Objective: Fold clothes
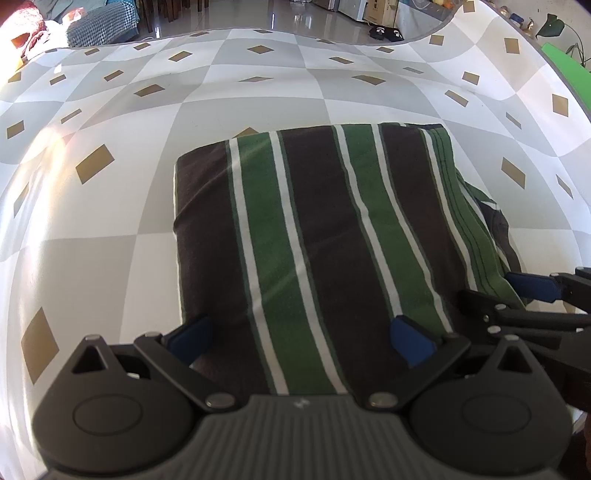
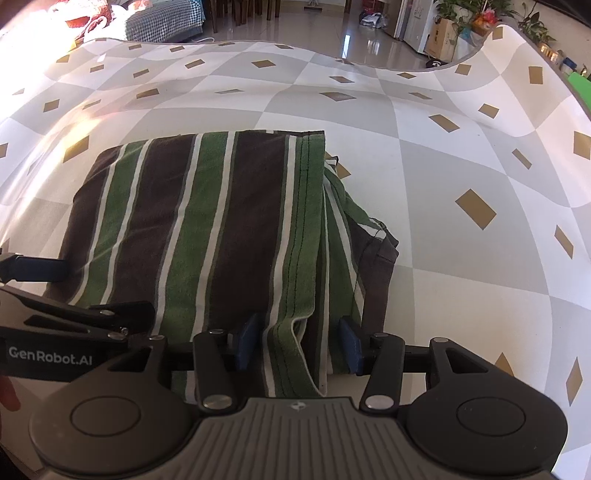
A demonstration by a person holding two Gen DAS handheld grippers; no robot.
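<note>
A folded garment (image 1: 314, 229) with brown, green and white stripes lies flat on the checkered tablecloth (image 1: 110, 229). My left gripper (image 1: 301, 341) hovers over its near edge, open wide, with nothing pinched between the blue pads. My right gripper (image 2: 299, 345) sits at the near right corner of the garment (image 2: 207, 229). It is open, and the loose green hem (image 2: 295, 332) hangs between its pads without being pressed. A rumpled layer (image 2: 373, 258) sticks out from under the right side. Each gripper shows at the edge of the other's view.
The grey-and-white cloth with tan diamonds (image 2: 476, 206) spreads widely around the garment on all sides. Beyond the table's far edge are a shiny floor (image 2: 332, 22), a patterned sofa (image 2: 162, 18), boxes and plants (image 2: 454, 18). A green object (image 1: 569, 70) lies at the far right.
</note>
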